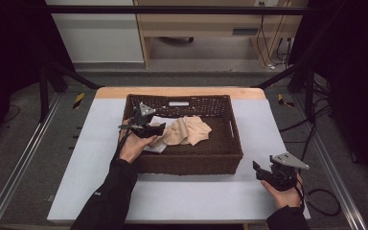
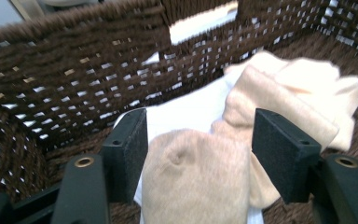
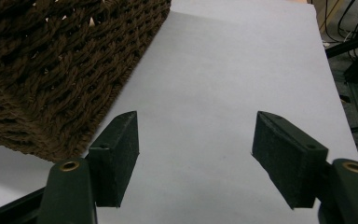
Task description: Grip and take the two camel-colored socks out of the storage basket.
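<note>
Forearms: both sleeves enter from the near table edge in the high view, one hand on each gripper, so the person can work from the near side.
Left gripper (image 1: 160, 128): reaches over the near-left rim into the basket, low above the cloth; its jaws stand wide, and in the left gripper view a fold of beige cloth lies between the pads without being pinched. My reading is that it is lined up either to take the fold or to let it lie.
Beige cloth (image 2: 200, 182): a soft, crumpled knit piece in the left-centre of the basket, bunched rather than folded, lying partly on top of a white cloth.
White cloth (image 2: 191, 109): flat beneath the beige one, against the left wall of the basket, its corner showing toward the near side.
Basket (image 1: 235, 143): dark brown wicker, rectangular, mid-table, with handle slots in its end walls; its walls keep the laundry together.
Right gripper (image 1: 261, 171): held just beside the basket's near-right corner, above the bare sheet, jaws wide apart with nothing between them; it looks parked out of the way while the left hand works.
Table cover (image 3: 242, 79): pale sheet under everything, bare ahead of the right gripper.
</note>
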